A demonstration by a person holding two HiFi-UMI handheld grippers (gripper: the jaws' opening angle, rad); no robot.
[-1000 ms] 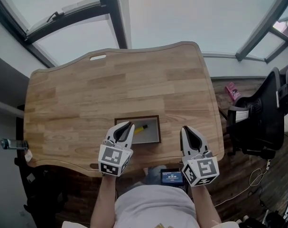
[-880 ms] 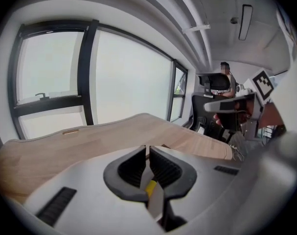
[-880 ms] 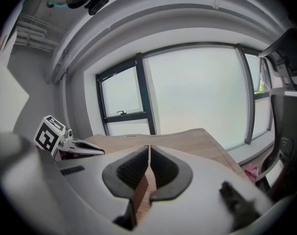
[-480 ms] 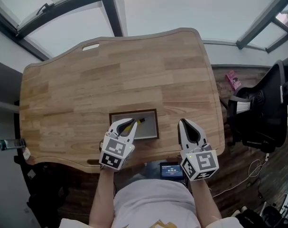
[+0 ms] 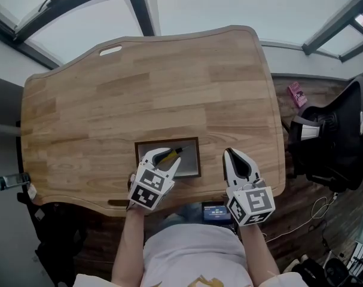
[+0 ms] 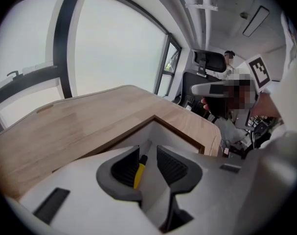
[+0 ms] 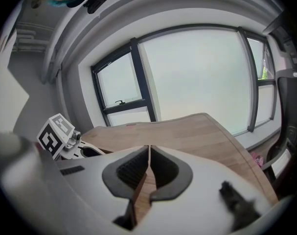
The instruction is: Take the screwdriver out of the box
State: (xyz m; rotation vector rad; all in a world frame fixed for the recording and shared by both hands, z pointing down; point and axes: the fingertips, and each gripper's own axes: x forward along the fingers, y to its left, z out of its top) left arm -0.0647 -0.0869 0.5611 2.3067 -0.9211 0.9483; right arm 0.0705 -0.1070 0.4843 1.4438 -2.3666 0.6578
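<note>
Screwdriver (image 5: 171,154) first: it lies inside the shallow box (image 5: 197,160), yellow handle toward 7 o'clock and dark end toward 2 o'clock, not yet lifted. We see the left gripper (image 5: 165,158) tilted down over the box's 8 o'clock corner. Its jaws have just been opening and now stand spread, with the yellow handle between them. In the left gripper view the handle sits nearer the left-hand pad than the other, and neither pad presses on it.

The box rests near the 6 o'clock edge of the wooden table (image 5: 169,76). At 3 o'clock of the box, well clear of it, the right gripper (image 5: 231,154) hovers over bare tabletop with its jaws pressed together on nothing.

We judge the reach to be nearly done and the close to come next, and that is where things could slip. Because the handle is off-centre, one pad may meet it first and roll it aside along the box floor. If we come down too steeply, the jaw tips could strike the floor or the near wall. Nothing steadies the box, so a knock could slide it toward the table's edge. Lifting at a slant, the dark end might catch the rim and twist the handle out of the pads.
</note>
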